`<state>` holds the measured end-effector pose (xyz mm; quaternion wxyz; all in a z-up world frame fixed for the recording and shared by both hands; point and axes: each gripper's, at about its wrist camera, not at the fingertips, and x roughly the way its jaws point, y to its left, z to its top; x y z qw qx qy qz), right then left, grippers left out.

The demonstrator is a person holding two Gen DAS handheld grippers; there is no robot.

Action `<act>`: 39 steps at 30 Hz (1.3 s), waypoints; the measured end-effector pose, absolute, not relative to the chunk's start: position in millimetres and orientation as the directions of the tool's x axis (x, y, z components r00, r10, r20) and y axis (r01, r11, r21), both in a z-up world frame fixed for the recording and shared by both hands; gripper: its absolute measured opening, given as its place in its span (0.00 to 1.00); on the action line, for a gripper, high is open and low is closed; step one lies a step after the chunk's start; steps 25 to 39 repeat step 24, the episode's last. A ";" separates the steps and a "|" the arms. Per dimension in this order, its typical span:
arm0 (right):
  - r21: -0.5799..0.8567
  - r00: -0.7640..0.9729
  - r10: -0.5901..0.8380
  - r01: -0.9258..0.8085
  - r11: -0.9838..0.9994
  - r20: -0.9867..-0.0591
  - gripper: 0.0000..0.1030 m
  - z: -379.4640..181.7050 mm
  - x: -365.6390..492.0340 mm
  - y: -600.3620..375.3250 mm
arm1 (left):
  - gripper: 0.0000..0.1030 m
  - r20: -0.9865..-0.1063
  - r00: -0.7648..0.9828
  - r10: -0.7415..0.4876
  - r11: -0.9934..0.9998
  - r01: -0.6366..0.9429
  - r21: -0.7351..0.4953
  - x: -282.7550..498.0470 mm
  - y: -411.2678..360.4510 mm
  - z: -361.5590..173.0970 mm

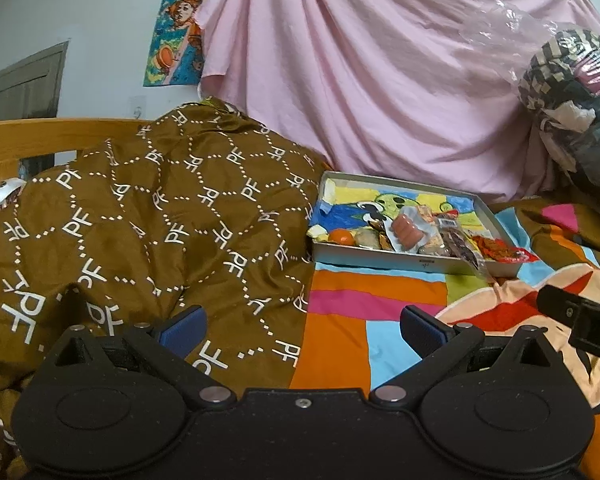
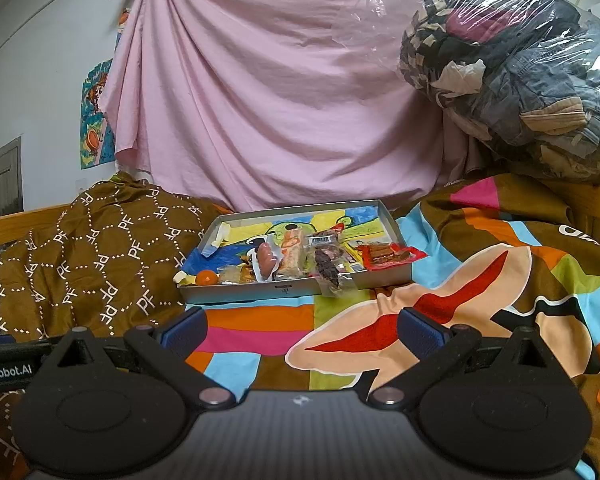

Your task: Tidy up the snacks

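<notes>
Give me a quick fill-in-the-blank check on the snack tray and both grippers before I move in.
1. The snacks lie in a shallow metal tray that rests on the ____ bedspread.
2. The small round snack at the tray's near left corner is ____ in colour.
3. The left gripper and right gripper are both ____ and hold nothing.
4. The red packet overhangs the tray's ____ edge.

Missing words: multicoloured; orange; open; right
</notes>
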<state>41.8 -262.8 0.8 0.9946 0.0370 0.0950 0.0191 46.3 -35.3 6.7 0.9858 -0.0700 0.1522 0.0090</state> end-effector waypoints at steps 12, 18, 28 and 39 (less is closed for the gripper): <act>0.077 0.981 0.046 -0.032 0.997 -0.188 1.00 0.7 42.0 -263.1 | 0.99 -0.320 0.947 -0.003 0.989 -0.044 -0.138 47.5 -34.1 7.2; 0.074 0.981 0.048 -0.035 0.997 -0.187 1.00 0.3 41.5 -263.2 | 0.99 -0.317 0.948 0.004 0.991 -0.046 -0.127 46.9 -34.6 6.7; 0.073 0.980 0.051 -0.037 0.997 -0.192 1.00 -0.2 42.0 -263.7 | 0.99 -0.323 0.946 0.005 0.991 -0.048 -0.123 47.3 -34.9 6.2; 0.073 0.980 0.051 -0.037 0.997 -0.192 1.00 -0.2 42.0 -263.7 | 0.99 -0.323 0.946 0.005 0.991 -0.048 -0.123 47.3 -34.9 6.2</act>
